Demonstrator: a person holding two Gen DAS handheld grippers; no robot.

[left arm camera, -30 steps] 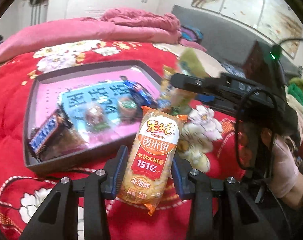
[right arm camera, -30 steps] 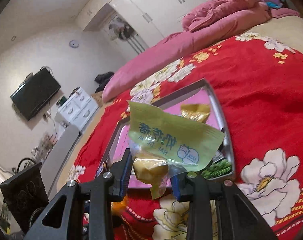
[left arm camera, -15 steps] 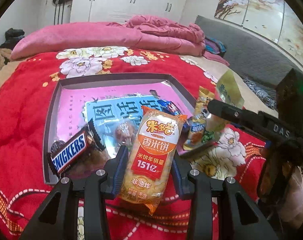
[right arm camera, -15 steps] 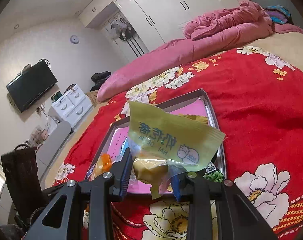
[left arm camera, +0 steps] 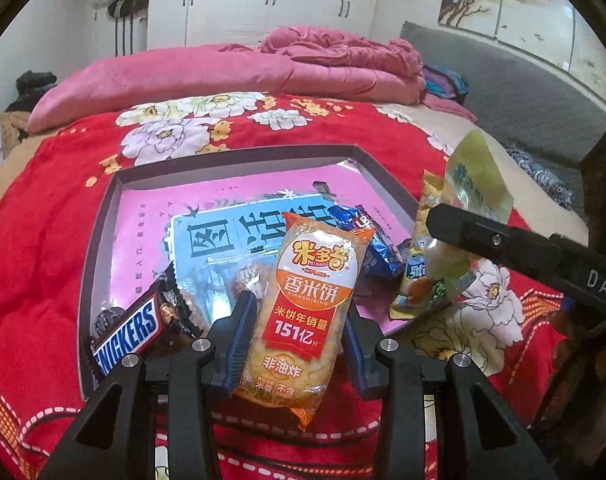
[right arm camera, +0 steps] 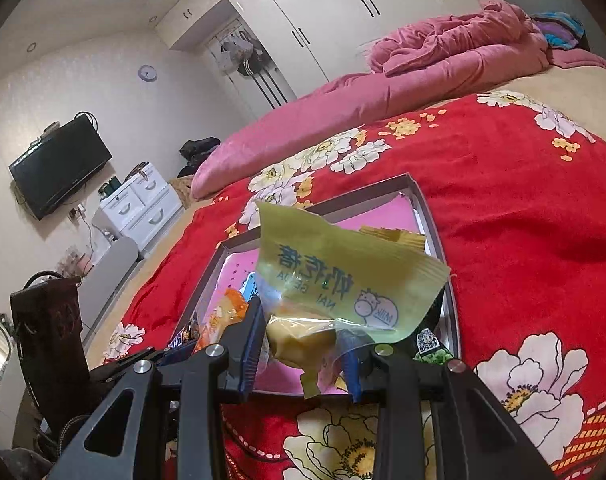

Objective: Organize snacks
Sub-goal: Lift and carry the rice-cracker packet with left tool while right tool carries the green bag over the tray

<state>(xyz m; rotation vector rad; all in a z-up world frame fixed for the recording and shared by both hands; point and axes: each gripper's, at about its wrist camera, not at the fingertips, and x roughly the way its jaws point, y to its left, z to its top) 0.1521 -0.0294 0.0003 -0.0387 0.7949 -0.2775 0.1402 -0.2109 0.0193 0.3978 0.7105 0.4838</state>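
Grasping one orange rice cracker packet upright between its blue pads, the left claw is hovering over the near edge of the single gray-rimmed tray that is lying on the red floral bedspread. The right claw is clenching one pale yellow milk candy packet by its lower end, with the packet's wide top fanning out above the tray's near right corner; in the left wrist view this same packet is showing beyond the black arm of that claw.

Inside the tray, one Snickers bar is lying at the near left, just beside the left claw. One clear-wrapped brown sweet is sitting behind the left pad, and one blue wrapper is lying to the right of the rice cracker packet. One more yellow snack bag is leaning over the tray's right rim, partly hidden by the milk candy packet. A pink and blue printed sheet is lining the tray floor.

Farther off, one rolled pink quilt is stretching across the head of the bed, and in the right wrist view one wall television is hanging beside one white drawer cabinet.
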